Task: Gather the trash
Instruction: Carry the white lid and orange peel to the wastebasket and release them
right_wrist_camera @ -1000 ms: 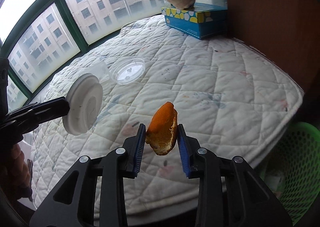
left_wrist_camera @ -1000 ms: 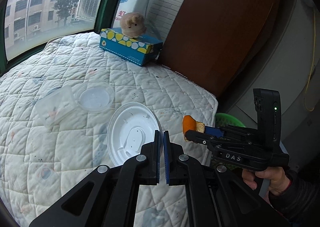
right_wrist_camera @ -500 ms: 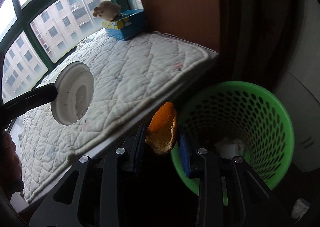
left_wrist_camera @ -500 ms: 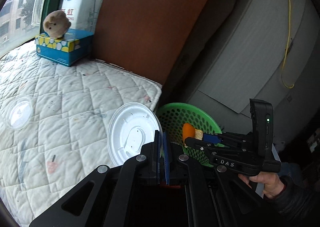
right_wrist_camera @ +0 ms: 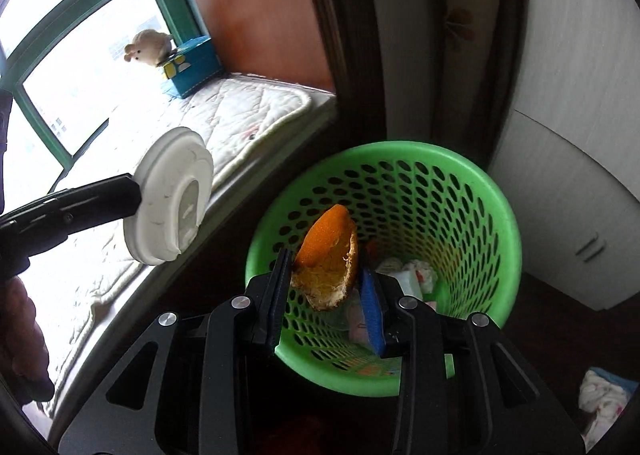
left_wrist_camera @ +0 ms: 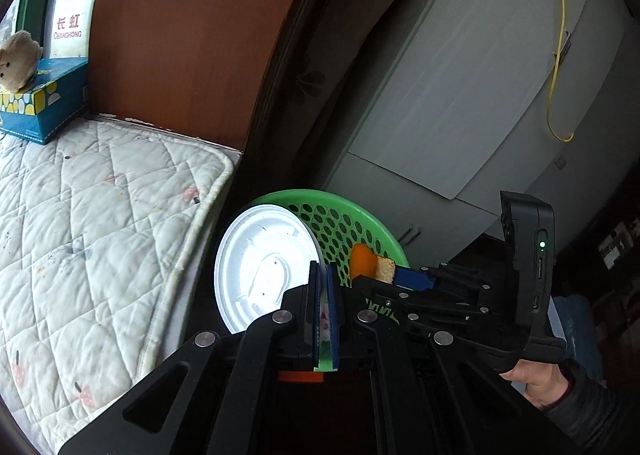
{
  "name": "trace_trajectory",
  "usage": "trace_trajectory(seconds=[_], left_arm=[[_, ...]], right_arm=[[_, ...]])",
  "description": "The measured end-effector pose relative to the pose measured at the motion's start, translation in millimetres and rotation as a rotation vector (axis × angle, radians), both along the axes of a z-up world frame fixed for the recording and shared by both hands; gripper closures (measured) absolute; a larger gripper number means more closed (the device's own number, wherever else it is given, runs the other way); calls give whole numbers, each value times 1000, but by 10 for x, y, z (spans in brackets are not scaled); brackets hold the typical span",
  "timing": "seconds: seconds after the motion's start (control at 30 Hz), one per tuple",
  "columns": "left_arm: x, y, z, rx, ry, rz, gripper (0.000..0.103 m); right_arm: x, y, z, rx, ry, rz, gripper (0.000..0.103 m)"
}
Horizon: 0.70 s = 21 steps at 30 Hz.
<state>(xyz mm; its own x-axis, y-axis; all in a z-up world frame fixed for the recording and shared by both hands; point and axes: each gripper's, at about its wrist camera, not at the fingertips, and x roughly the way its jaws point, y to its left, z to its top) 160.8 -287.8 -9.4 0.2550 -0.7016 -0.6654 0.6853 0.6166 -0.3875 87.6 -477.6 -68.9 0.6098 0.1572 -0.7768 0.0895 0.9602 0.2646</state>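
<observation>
Both grippers now hang by the green basket point(right_wrist_camera: 460, 175) after swinging away from the quilted mattress point(left_wrist_camera: 100, 215). The right gripper point(right_wrist_camera: 326, 287) is beginning to part its fingers over the basket's mouth, the orange peel point(right_wrist_camera: 328, 255) between them with a gap at the right pad, so a drop looks imminent. The left gripper point(left_wrist_camera: 325, 311), left of the rim, has its fingers pinched together on the edge of a white plastic lid point(left_wrist_camera: 260, 267)

Left hand-held gripper point(left_wrist_camera: 325, 279) clamped; right hand-held gripper point(right_wrist_camera: 326, 275) jaws opening.
</observation>
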Motion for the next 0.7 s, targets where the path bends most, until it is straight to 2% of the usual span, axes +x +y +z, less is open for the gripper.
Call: trace_trajectory(seconds=[0.23, 0.4, 0.7], left_arm=[[84, -301, -191, 23, 39, -28, 99], [117, -437, -326, 38, 70, -38, 99], [73, -559, -465, 39, 112, -55, 96]], right_arm=[[-46, -230, -47, 39, 2, -45, 65], [-96, -325, -46, 46, -5, -59, 54], [-167, -444, 0, 68, -31, -94, 51]])
